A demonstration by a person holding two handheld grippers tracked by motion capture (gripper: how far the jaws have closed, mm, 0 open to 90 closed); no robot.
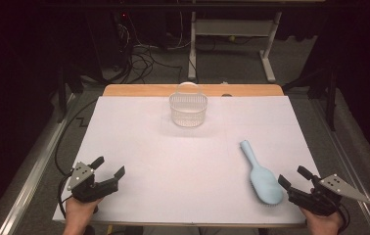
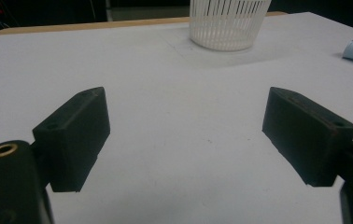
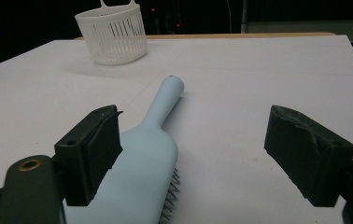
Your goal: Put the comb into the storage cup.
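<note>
A light blue hairbrush [image 1: 261,175] lies bristles down on the white table top, handle pointing away toward the far left; in the right gripper view the hairbrush [image 3: 147,158] sits just ahead of the left jaw. My right gripper [image 1: 295,177] is open at the near right corner, right beside the brush head, holding nothing. A white slatted plastic basket [image 1: 188,108] stands upright at the far middle of the table, seen also as the basket [image 2: 227,23] and the basket [image 3: 113,33]. My left gripper [image 1: 108,166] rests open at the near left, nothing between its jaws.
The white table top [image 1: 173,161] has a wooden strip [image 1: 139,90] along its far edge. Beyond it are a dark floor with cables [image 1: 141,58] and a white desk frame [image 1: 266,46]. A metal rail [image 1: 31,166] runs along the left side.
</note>
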